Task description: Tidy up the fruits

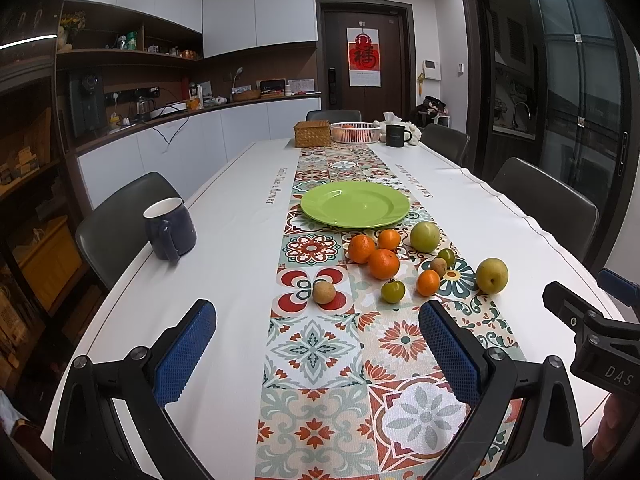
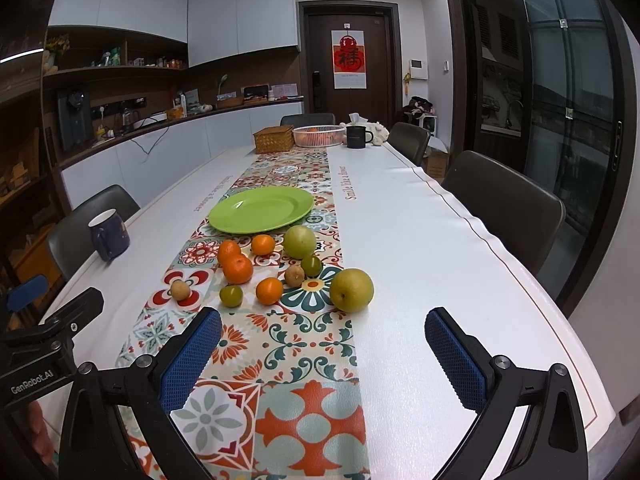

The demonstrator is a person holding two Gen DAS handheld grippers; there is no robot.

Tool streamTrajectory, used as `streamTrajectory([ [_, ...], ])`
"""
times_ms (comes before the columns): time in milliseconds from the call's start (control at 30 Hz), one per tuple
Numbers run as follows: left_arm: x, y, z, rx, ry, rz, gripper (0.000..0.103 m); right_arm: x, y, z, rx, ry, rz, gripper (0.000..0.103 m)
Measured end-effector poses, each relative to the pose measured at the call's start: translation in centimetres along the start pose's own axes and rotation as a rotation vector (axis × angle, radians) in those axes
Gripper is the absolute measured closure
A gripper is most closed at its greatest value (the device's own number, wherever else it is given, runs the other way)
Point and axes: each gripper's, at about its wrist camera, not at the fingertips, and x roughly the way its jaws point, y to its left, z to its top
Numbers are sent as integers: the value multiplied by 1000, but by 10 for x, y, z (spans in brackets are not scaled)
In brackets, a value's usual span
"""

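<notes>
An empty green plate (image 1: pixel 355 204) (image 2: pixel 261 209) sits on the patterned table runner. In front of it lie several loose fruits: oranges (image 1: pixel 383 263) (image 2: pixel 237 268), a green apple (image 1: pixel 425 236) (image 2: pixel 300 242), a yellow pear (image 1: pixel 491 275) (image 2: pixel 351 290), small green fruits (image 1: pixel 392 291) (image 2: pixel 231 295) and small brown fruits (image 1: pixel 323 292) (image 2: pixel 180 290). My left gripper (image 1: pixel 318 344) is open and empty, short of the fruits. My right gripper (image 2: pixel 324 350) is open and empty, just short of the pear.
A dark blue mug (image 1: pixel 170 233) (image 2: pixel 109 234) stands at the table's left edge. At the far end are a wicker box (image 1: pixel 312 133), a white basket (image 1: pixel 354 132) and a black mug (image 1: pixel 396 135). Chairs (image 2: pixel 504 208) line both sides.
</notes>
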Motion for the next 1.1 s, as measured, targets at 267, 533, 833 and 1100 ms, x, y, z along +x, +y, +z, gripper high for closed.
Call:
streamTrajectory([
  [267, 0, 0, 0, -1, 0, 0, 0, -2, 0, 1, -2, -1, 0, 1],
  [533, 0, 0, 0, 0, 0, -1, 0, -1, 1, 0, -4, -1, -2, 1],
  [833, 12, 0, -4, 8, 21, -6, 0, 6, -4, -2, -6, 13, -5, 1],
  [1100, 35, -13, -1, 49, 51, -31, 0, 27, -6, -6, -18, 46, -19, 1],
])
